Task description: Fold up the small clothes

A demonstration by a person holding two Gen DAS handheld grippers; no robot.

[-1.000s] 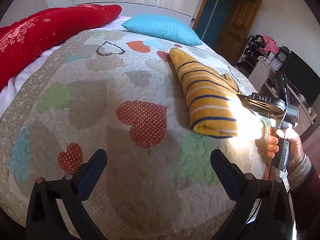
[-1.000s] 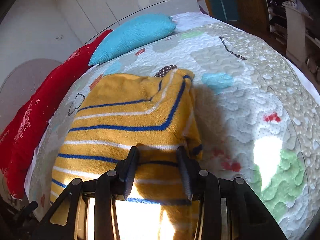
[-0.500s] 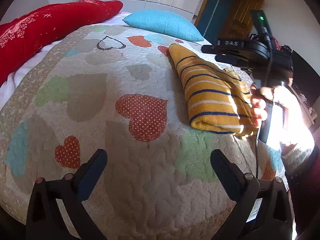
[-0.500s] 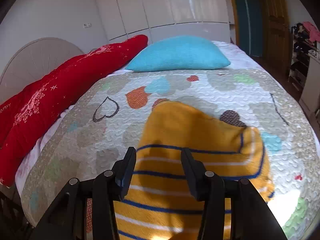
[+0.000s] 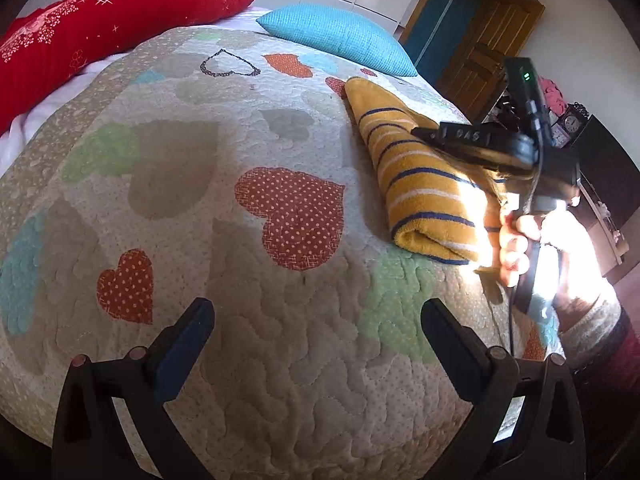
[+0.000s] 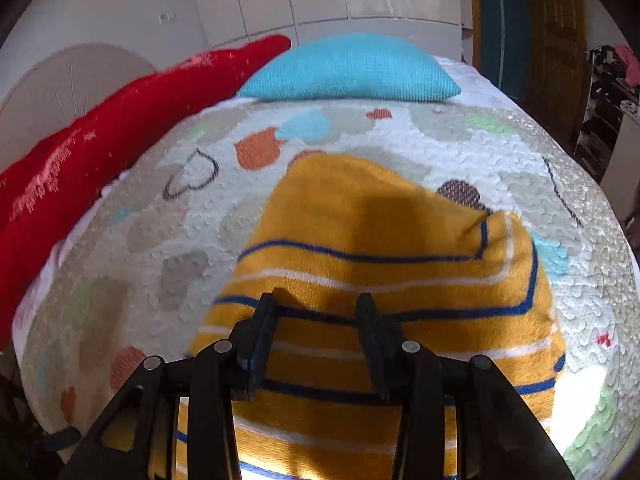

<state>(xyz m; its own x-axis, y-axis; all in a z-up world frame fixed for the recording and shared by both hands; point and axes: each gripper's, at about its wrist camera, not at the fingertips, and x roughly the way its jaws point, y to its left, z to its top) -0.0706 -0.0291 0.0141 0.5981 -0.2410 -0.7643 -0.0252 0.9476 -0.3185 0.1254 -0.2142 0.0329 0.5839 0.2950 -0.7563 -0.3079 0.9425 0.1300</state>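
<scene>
Left wrist: hand (image 5: 532,240) beside folded garment (image 5: 420,192)

The left claw (image 5: 316,342) pointed steeply downward, its jaws spread wide with nothing between them. To its right, a hand (image 5: 536,248) in a knit sleeve (image 5: 592,332) gripped the right claw (image 6: 318,308), whose narrowly parted jaws were closing.

Loads of bare heart-patterned quilted bedspread (image 5: 248,312) left of the folded mustard-yellow striped knit garment (image 5: 420,188), so easy passage there. Behind it, a turquoise knitted pillow (image 5: 336,36) and long red cushion (image 5: 100,28) block the far edge.
</scene>
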